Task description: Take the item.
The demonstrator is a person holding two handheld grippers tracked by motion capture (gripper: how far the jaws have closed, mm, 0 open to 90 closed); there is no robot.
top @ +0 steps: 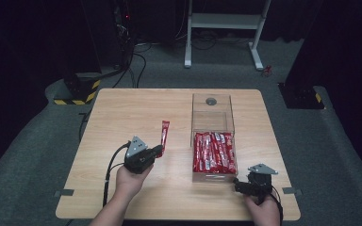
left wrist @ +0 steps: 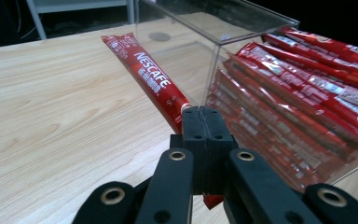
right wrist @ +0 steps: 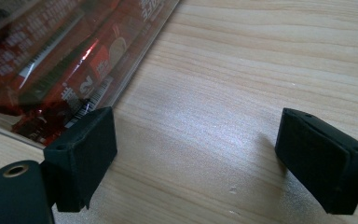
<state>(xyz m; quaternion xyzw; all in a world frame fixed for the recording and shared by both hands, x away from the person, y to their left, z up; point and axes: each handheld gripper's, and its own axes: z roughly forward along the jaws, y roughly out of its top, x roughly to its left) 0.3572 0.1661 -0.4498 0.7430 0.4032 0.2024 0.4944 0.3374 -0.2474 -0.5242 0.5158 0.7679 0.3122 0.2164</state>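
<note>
While the left gripper [left wrist: 204, 122] pinches one end of a sachet [left wrist: 145, 78] held above the table [top: 122, 113], left of the box [top: 212, 117], it looks light, limp and slippery, best gripped at its flat sealed end; the right gripper [right wrist: 193, 154] rests spread

A light wooden desk [top: 122, 113] carries a clear plastic box [top: 212, 113], whose near half holds red sachets [top: 214, 151].

Red sachet [left wrist: 151, 81], white lettering; clear box [top: 212, 115]; pale wood-grain table [top: 132, 113].
</note>
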